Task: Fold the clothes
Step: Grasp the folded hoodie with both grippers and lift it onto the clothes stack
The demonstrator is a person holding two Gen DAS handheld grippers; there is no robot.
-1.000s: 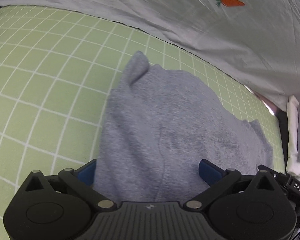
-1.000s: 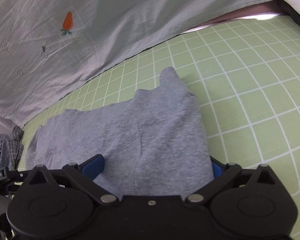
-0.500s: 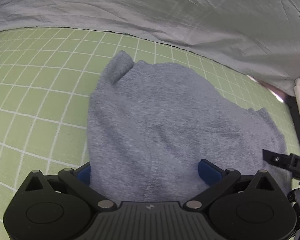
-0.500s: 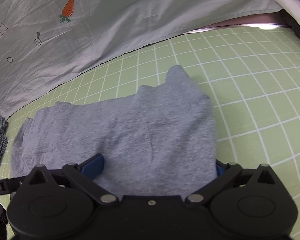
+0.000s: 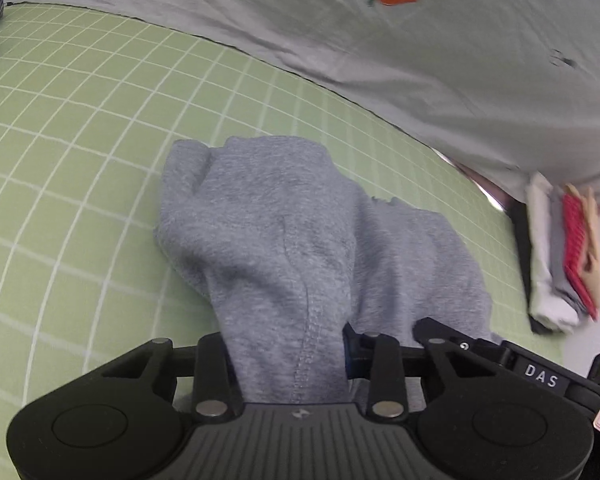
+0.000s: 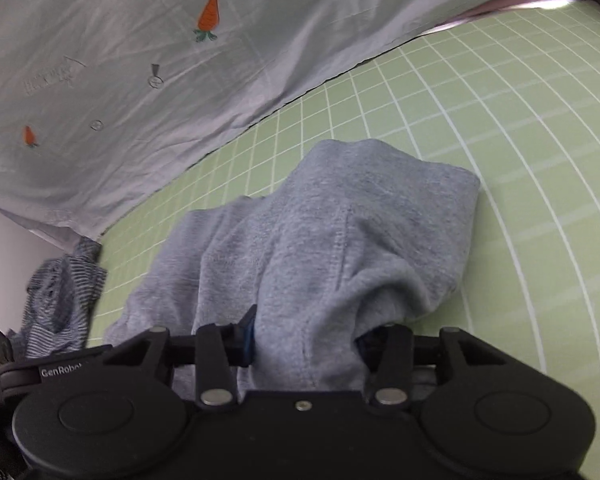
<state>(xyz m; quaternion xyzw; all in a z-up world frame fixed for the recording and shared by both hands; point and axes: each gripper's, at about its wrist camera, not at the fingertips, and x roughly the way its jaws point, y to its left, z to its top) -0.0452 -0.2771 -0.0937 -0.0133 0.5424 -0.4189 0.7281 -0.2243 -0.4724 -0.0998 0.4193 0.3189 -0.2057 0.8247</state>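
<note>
Left gripper (image 5: 286, 354) and right gripper (image 6: 304, 340), jaws closing, each clench the near edge of the grey garment (image 5: 268, 220), whose bulk extends far across the green mat (image 5: 80, 120).

The left gripper (image 5: 286, 354) sits at the bottom centre of its frame, pointing steeply downward, its jaws closing on a bunched fold of grey garment (image 5: 276, 236) between them. The right gripper (image 6: 304, 340), low in its own frame and likewise tilted down, is closing too, cloth gathered between its blue pads (image 6: 247, 332).
</note>
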